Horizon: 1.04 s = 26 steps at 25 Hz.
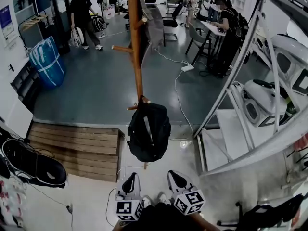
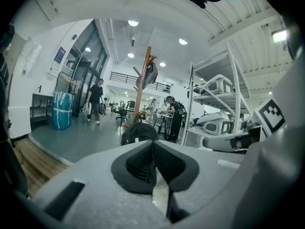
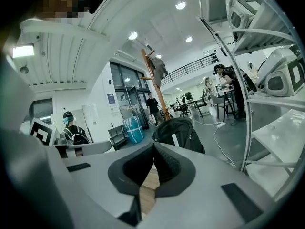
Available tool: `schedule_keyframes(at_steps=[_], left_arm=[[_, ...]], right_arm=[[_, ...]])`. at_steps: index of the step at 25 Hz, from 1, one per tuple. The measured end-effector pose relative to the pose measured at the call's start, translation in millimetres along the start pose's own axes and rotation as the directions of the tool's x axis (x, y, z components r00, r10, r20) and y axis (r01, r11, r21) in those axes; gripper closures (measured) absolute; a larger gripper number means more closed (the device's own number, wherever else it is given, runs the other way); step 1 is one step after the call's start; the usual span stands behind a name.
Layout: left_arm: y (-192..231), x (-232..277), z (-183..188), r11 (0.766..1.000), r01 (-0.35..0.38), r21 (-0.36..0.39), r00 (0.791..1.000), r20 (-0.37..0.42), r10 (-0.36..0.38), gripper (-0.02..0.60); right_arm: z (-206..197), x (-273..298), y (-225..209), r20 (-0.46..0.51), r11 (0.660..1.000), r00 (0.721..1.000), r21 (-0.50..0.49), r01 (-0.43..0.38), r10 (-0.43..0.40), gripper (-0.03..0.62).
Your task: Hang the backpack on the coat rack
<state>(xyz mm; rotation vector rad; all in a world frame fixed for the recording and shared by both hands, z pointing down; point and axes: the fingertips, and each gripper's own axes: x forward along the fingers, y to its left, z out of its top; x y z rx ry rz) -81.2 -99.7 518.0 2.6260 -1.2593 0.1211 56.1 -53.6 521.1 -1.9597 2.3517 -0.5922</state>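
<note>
Both the left gripper (image 1: 129,182) and the right gripper (image 1: 178,179) are clenched on nothing, jaws pressed together, side by side and pointing nearly level. The backpack (image 1: 148,131) lies straight ahead of them, apart from both and roughly between their lines, perhaps slightly nearer the left one. It hangs upright, long axis vertical, from a low peg of the rack (image 1: 135,42), whose pole rises beyond it. Judging from this, the hanging looks done and neither gripper needs to reach in.
</note>
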Motion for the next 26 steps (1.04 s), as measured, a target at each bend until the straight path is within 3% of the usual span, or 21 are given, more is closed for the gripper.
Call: schedule_keyframes(at_steps=[26], left_arm=[[6,11,-4,1.0,0.005,-0.019,1.0,-0.015,-0.005,0.562]], right_arm=[[-2,10,3,-0.019,1.0,1.0,-0.011,-0.006,0.006,0.582]])
